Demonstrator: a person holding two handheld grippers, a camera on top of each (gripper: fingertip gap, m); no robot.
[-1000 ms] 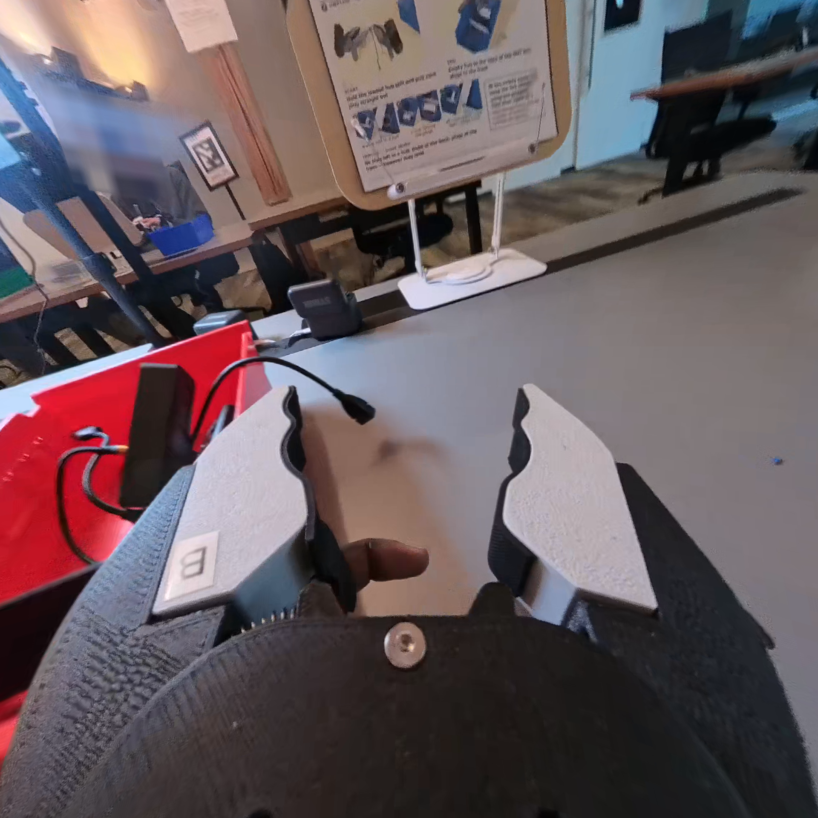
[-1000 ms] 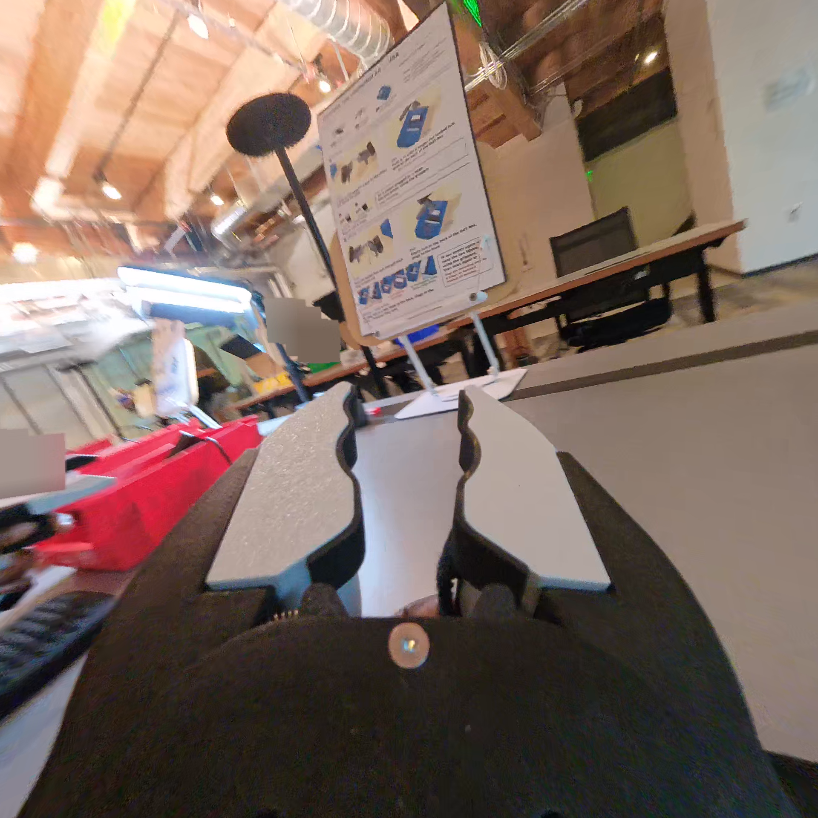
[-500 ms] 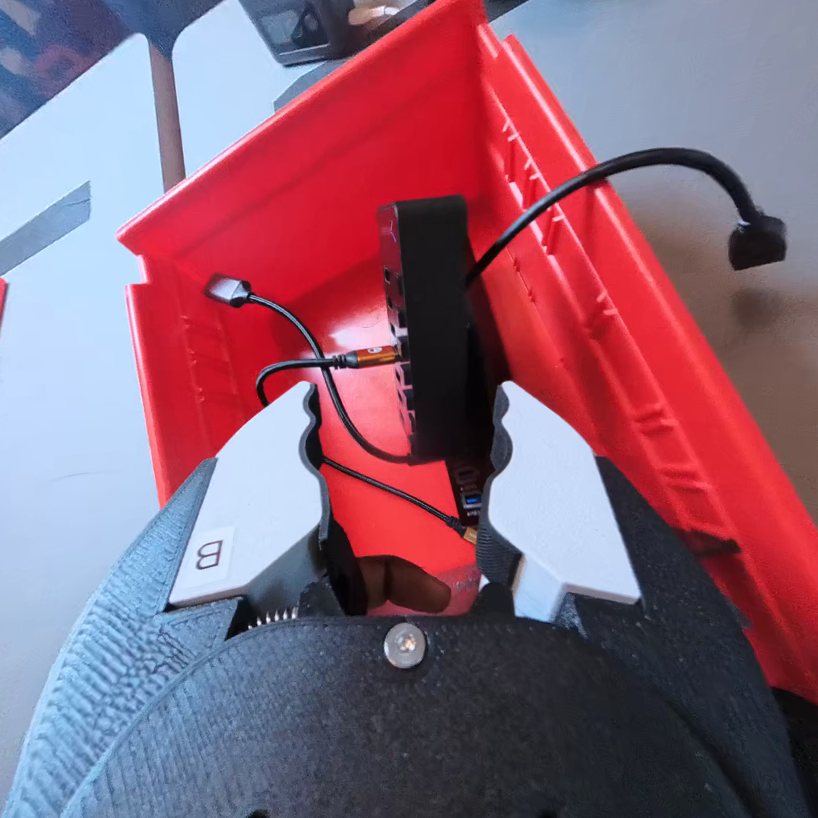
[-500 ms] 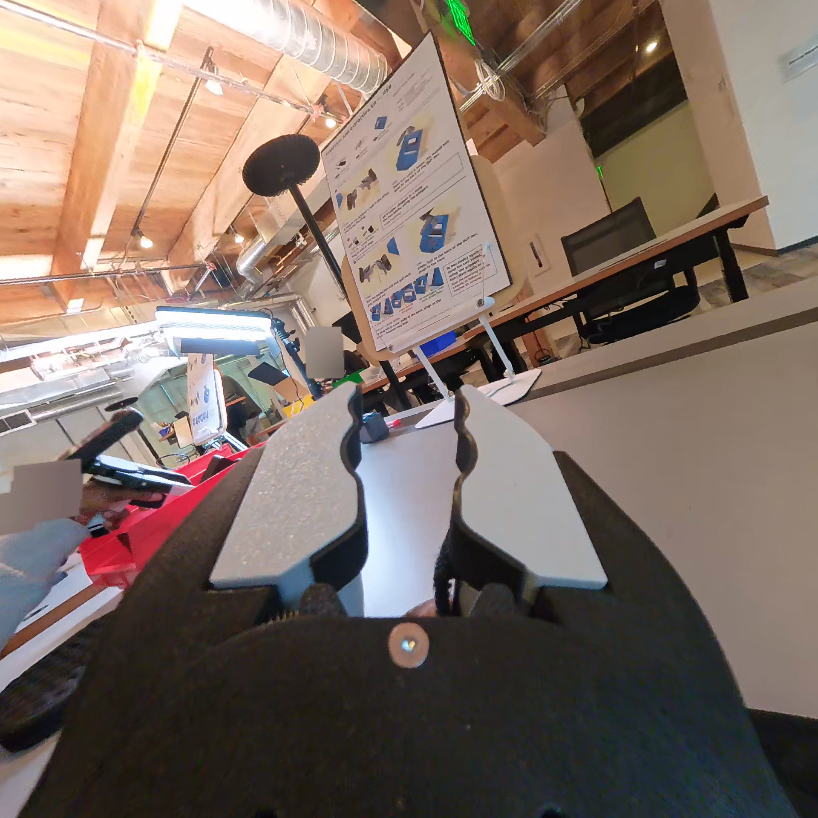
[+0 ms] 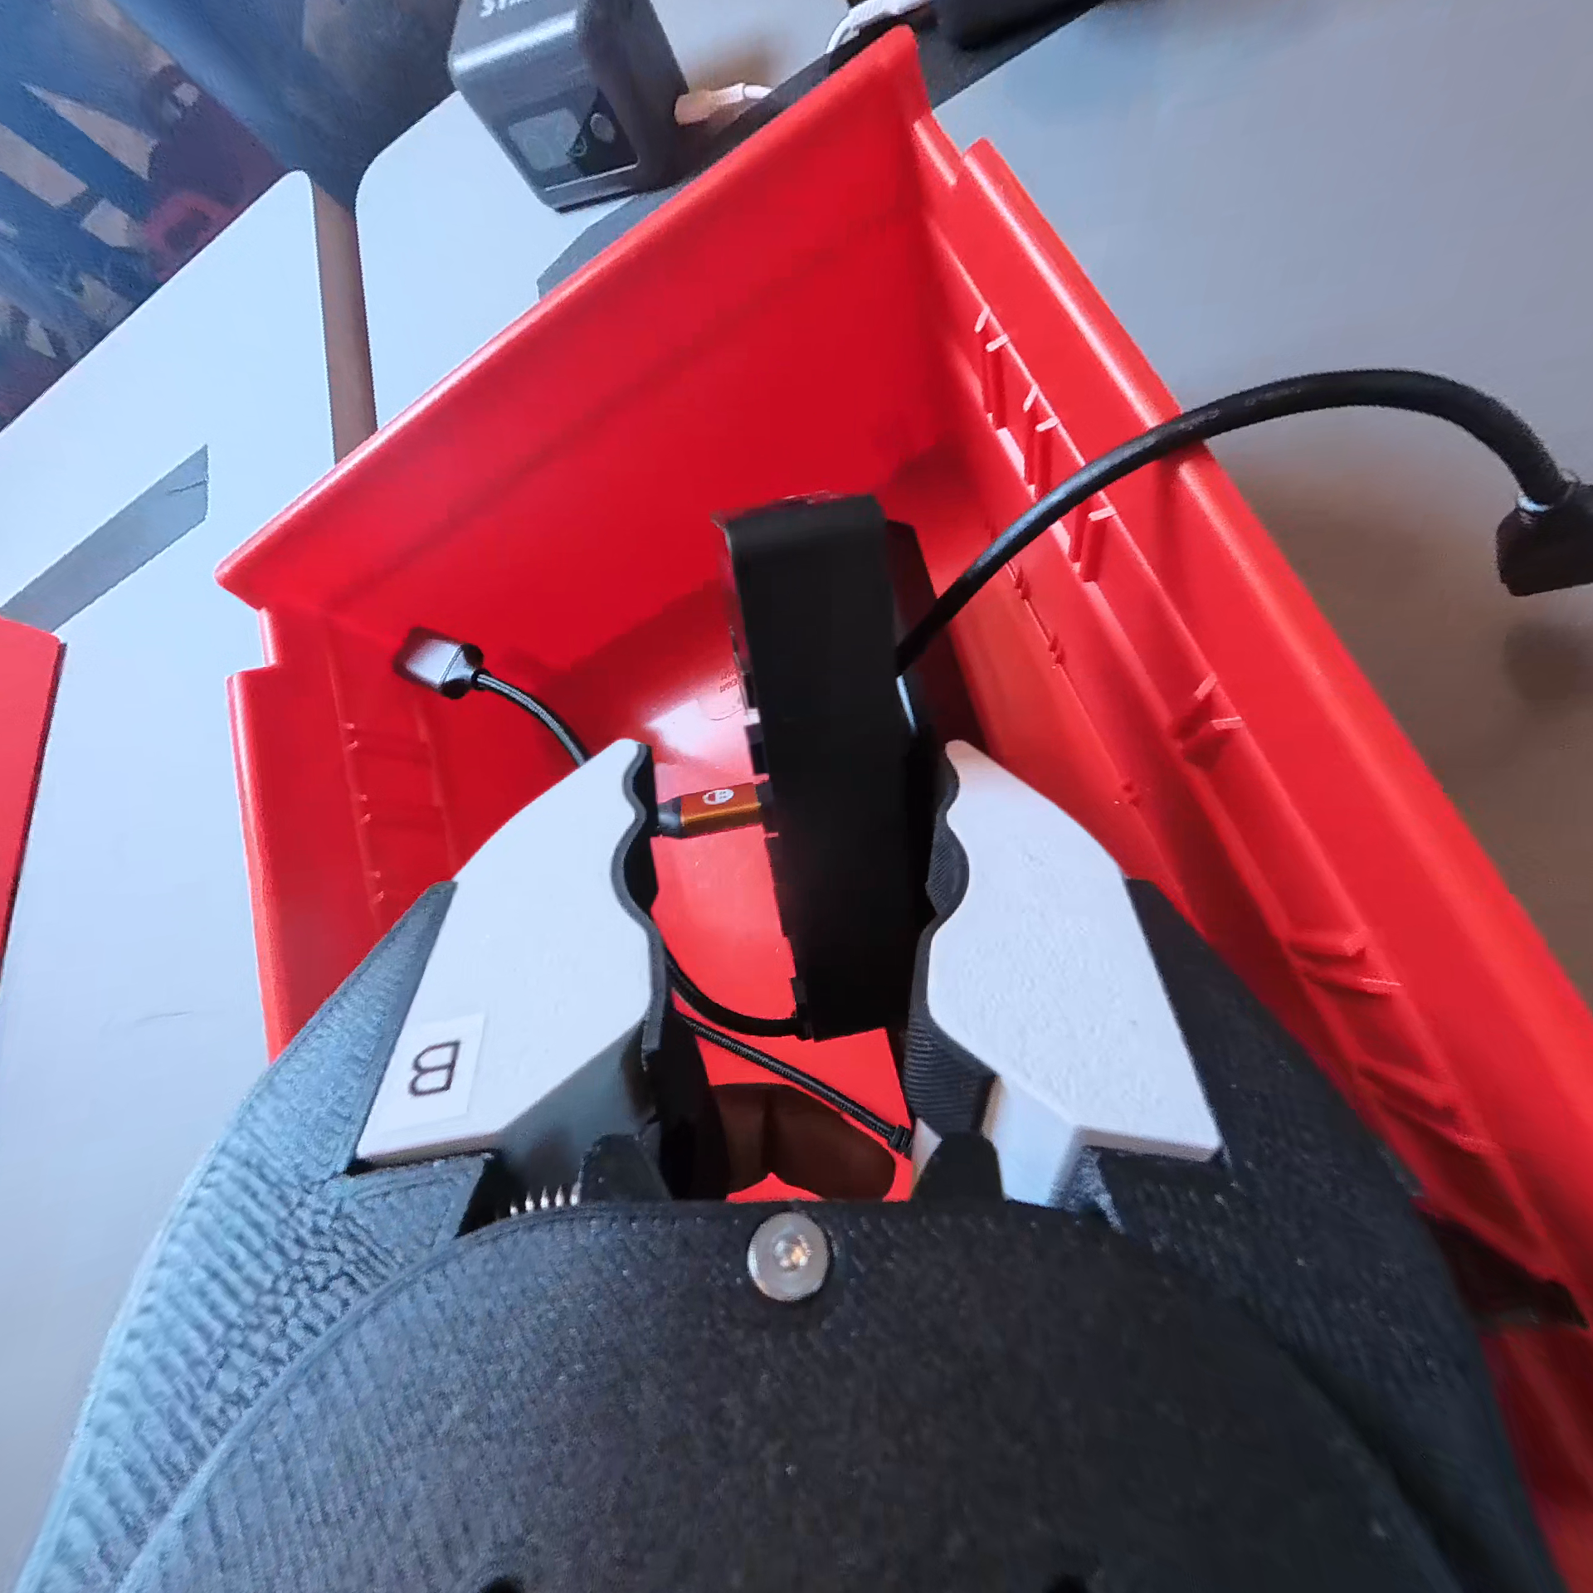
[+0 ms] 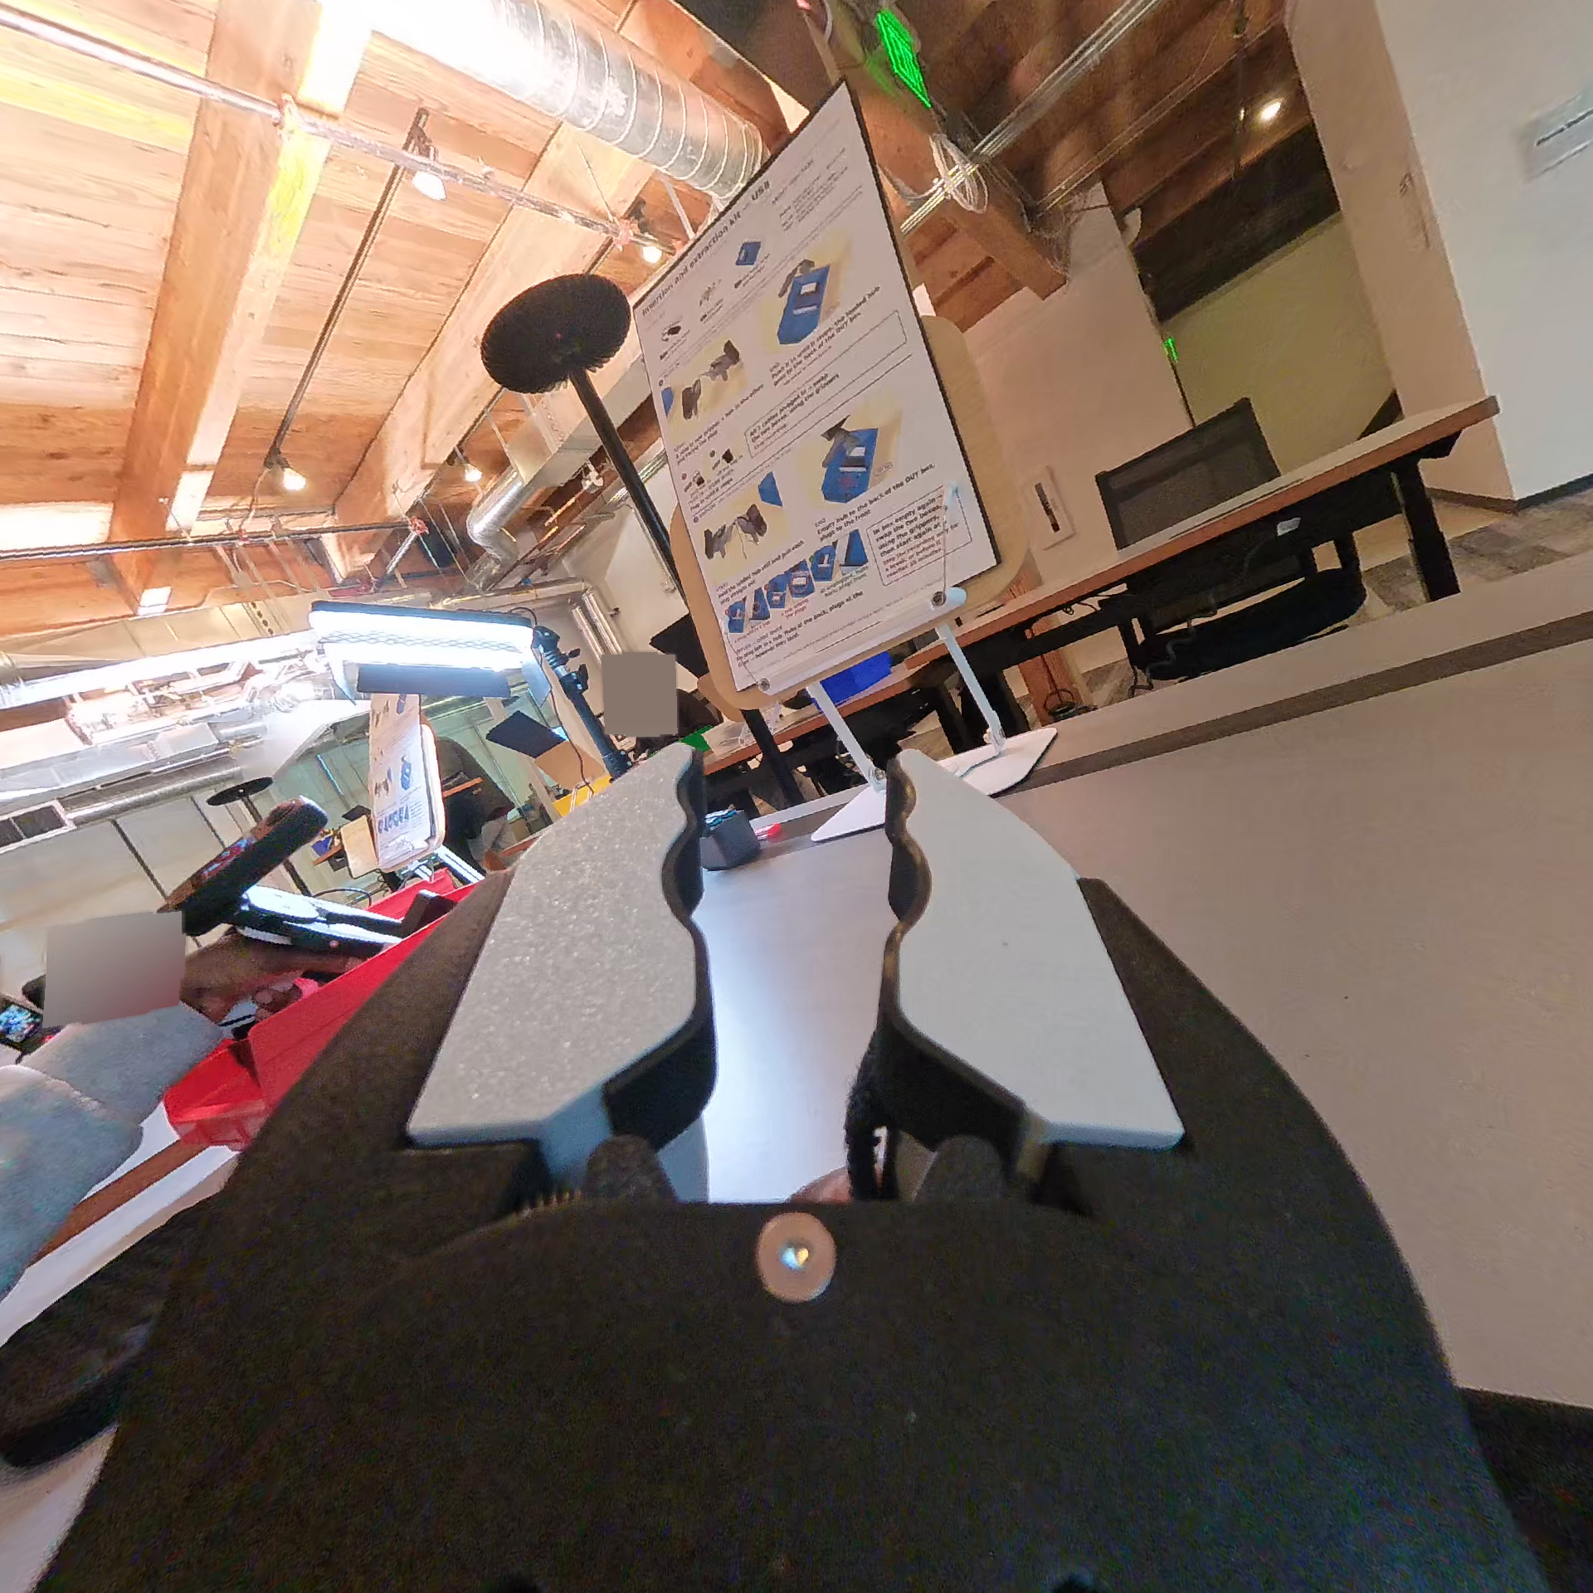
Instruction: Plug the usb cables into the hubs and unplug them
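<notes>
We are noting exposed timber ceiling beams (image 6: 198, 284) and a silver duct (image 6: 603, 78) overhead, with spotlights shining. A lit panel lamp (image 6: 422, 638) is glowing at left. Long desks (image 6: 1250, 517) and a dark chair (image 6: 1207, 483) are standing before white walls (image 6: 1483, 259); a grey tabletop (image 6: 1293, 862) is filling the foreground

Black textured claw (image 5: 789, 849), grey fingers (image 5: 552, 931), silver screw (image 5: 789, 1257)

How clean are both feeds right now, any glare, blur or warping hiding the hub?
Left wrist view: sharp, evenly lit; black hub between the open tongs in the red bin, wide-angle bending at the edges. Right wrist view: bright glare from the light panel, strong warping, hub unseen.
</notes>
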